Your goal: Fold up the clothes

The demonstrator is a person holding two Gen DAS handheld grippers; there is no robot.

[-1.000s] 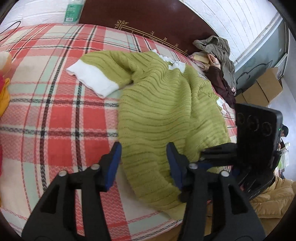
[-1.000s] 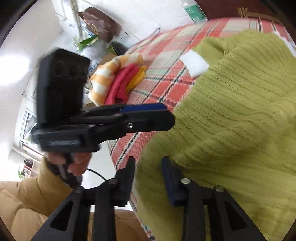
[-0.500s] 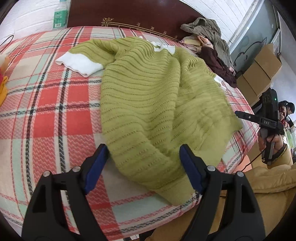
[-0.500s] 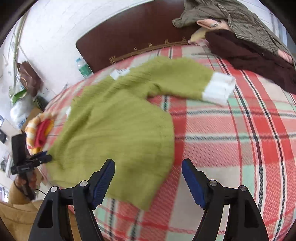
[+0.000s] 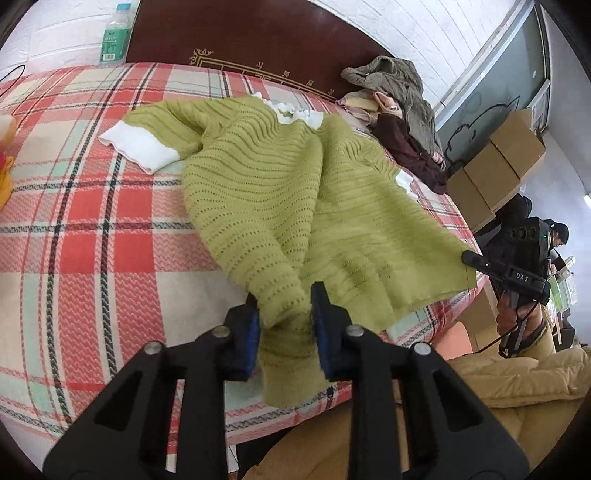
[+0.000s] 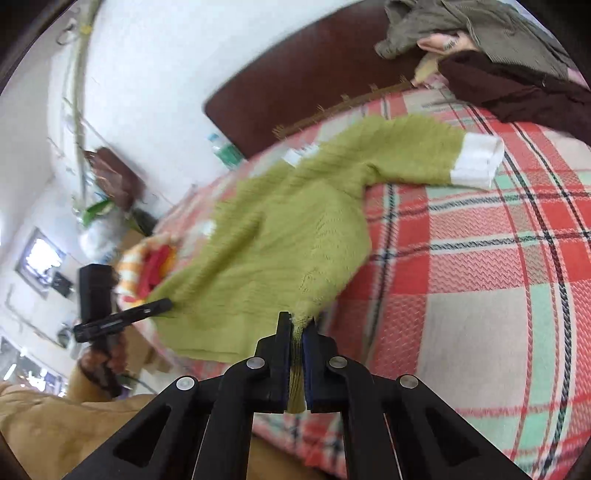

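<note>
One green knit sweater (image 5: 295, 206) lies spread across the middle of the frame on a bed covered by a red, white and teal plaid blanket (image 5: 92, 236). Two white cuffs are visible: one (image 5: 138, 151) at upper left of the left wrist view, one (image 6: 476, 164) at upper right of the right wrist view. Two hand-held grippers are present. The left hand-held gripper (image 5: 284, 332), lower centre, has its two blue pads closed onto a bunched corner of the sweater hem. The right hand-held gripper (image 6: 295, 354), lower centre of its own view, is clenched tight on the opposite hem corner, a thin fold of knit pinched between the pads. One pile of dark and grey clothes (image 5: 402, 122) sits at upper right by the brown headboard (image 5: 229, 40). One plastic bottle (image 5: 114, 33) stands at upper left. Three cardboard boxes (image 5: 495, 166) are stacked at right.
</note>
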